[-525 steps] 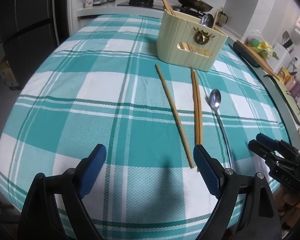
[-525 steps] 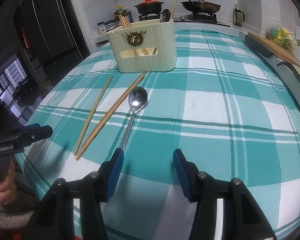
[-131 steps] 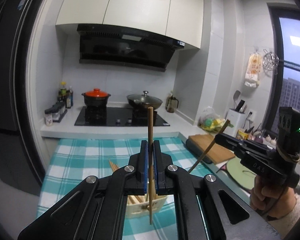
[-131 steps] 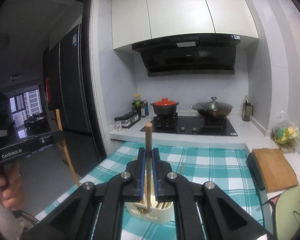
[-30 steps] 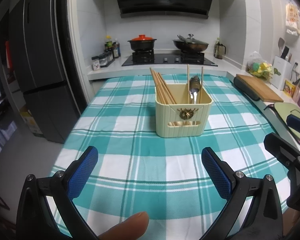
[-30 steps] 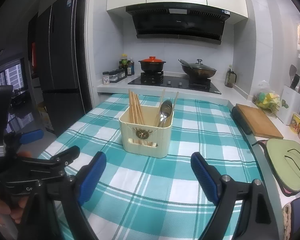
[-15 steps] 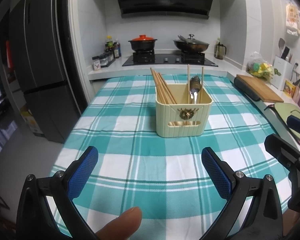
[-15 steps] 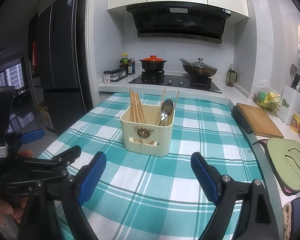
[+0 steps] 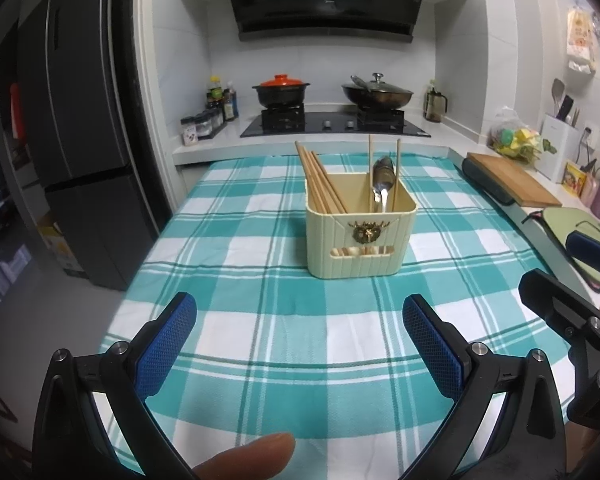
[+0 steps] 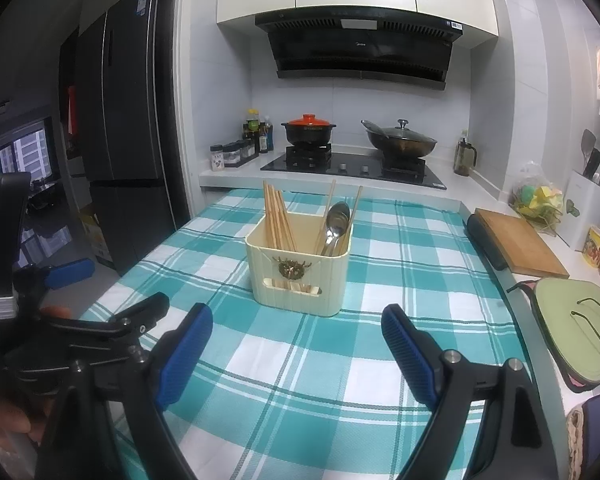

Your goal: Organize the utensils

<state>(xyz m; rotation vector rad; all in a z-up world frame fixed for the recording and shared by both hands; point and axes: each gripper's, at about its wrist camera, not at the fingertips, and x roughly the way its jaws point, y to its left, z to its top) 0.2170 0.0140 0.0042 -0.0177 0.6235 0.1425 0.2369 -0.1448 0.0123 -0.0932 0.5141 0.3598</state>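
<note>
A cream ribbed utensil holder (image 9: 360, 236) stands on the teal checked tablecloth (image 9: 260, 320); it also shows in the right wrist view (image 10: 298, 272). Inside it lean a bundle of wooden chopsticks (image 9: 320, 180), two more upright chopsticks (image 9: 397, 172) and a metal spoon (image 9: 382, 178). The chopsticks (image 10: 276, 220) and the spoon (image 10: 336, 220) also show in the right wrist view. My left gripper (image 9: 300, 334) is open and empty, held back from the holder. My right gripper (image 10: 296, 344) is open and empty, also short of the holder.
A stove (image 9: 334, 122) with a red-lidded pot (image 9: 281, 90) and a wok (image 9: 376, 92) stands behind the table. A cutting board (image 10: 516, 240) and a green lid (image 10: 576, 328) lie on the right counter. A dark fridge (image 9: 72, 140) stands at the left.
Both grippers have barely moved over the last second. A fingertip at the bottom of the left wrist view has shifted slightly.
</note>
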